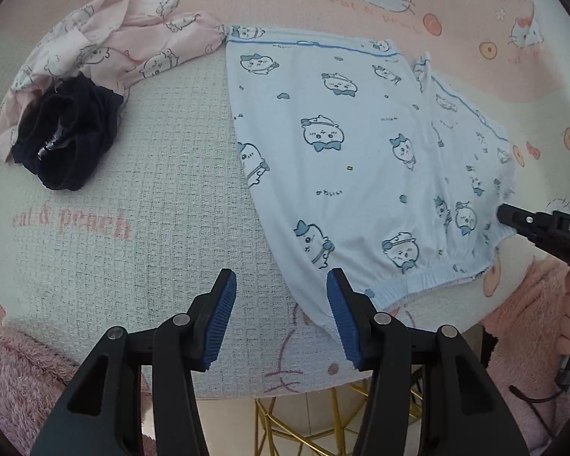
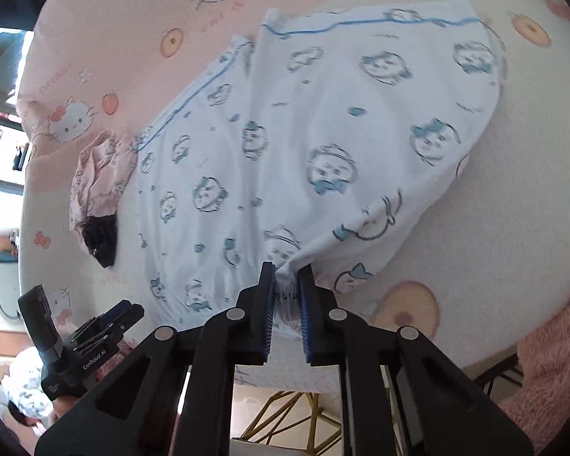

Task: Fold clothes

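Blue shorts lie spread flat on the table cover, ready for a fold. Right gripper pinches the elastic waistband corner, jaws nearly closed on cloth. Left gripper hangs half-open over the other waistband end, holding nothing.

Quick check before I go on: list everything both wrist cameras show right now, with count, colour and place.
printed shorts: one, light blue with cartoon characters, spread flat on the table, waistband corner pinched by the right gripper.
pink garment: one, pale pink with cartoon print, crumpled at the table's far left.
dark garment: one, navy or black, bunched against the pink garment.
blanket: one, pink and cream cat print, covering the table.
gold wire frame: one, under the table edge.
sleeves: fluffy pink.
left gripper: black, blue pads, open, at the waistband's left corner.
right gripper: shut on the shorts.
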The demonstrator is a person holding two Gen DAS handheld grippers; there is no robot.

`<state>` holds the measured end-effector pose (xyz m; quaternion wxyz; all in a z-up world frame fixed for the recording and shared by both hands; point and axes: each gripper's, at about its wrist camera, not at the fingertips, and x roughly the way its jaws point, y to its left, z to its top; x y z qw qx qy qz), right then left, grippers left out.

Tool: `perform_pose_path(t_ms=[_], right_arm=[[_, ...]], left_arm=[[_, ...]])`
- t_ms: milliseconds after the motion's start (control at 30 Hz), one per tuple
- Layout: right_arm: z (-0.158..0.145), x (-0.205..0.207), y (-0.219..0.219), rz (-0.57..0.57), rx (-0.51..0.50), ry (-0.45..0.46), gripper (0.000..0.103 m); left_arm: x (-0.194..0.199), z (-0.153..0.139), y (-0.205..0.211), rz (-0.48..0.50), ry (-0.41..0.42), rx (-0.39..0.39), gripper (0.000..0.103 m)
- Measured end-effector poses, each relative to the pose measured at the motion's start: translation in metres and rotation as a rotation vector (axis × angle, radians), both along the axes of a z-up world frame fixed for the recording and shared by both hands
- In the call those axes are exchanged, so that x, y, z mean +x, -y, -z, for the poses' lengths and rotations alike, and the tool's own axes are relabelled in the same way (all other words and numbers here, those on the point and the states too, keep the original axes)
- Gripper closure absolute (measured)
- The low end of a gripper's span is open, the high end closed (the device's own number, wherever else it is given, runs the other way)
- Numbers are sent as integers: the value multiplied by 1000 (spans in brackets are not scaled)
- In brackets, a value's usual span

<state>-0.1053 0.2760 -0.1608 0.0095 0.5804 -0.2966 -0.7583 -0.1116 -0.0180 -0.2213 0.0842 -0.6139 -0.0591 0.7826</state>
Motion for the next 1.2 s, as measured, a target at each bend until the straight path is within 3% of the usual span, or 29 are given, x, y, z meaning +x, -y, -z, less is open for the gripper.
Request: perform_pose_path(t_ms=[133,233,267,333,433,533,633,733,900,967,1033,1133,1200], right_arm=[[0,-21,37,-141,7,1,92],[45,-43,82,-219,-38,60,89],[56,-47,80,-213,-42,82,94],[57,-46,72,-153,-126,57,86],[31,-33,56,-136,-207,-31,80],[-2,-15,33,-90,-171,-116,76],[-4,1,7,-12,-105,-104,76],[18,16,-11,18,-87,-29,73],[33,20,-17,-6,-156,-13,73],[31,12,-15,-41,-127,-12,73],[33,9,-13,-61,-101,-1,73],[36,8,-21,-87,-92,13,72],[38,8,-26,-97,-73,21,72]], left_arm=[[6,2,4,-9,20,41,51],[9,6,-4,-2,40,39,51],[9,6,-6,1,40,52,51],[8,5,-12,7,38,80,51],[6,1,-26,40,22,166,51],[-14,-3,-58,98,26,200,51],[-35,-6,-94,180,34,152,51],[-50,8,-116,189,78,170,51],[-57,32,-123,156,181,298,51],[-58,39,-122,123,201,353,52],[-57,38,-122,95,187,388,72],[-56,34,-131,118,179,378,82],[-57,36,-141,136,188,345,82]])
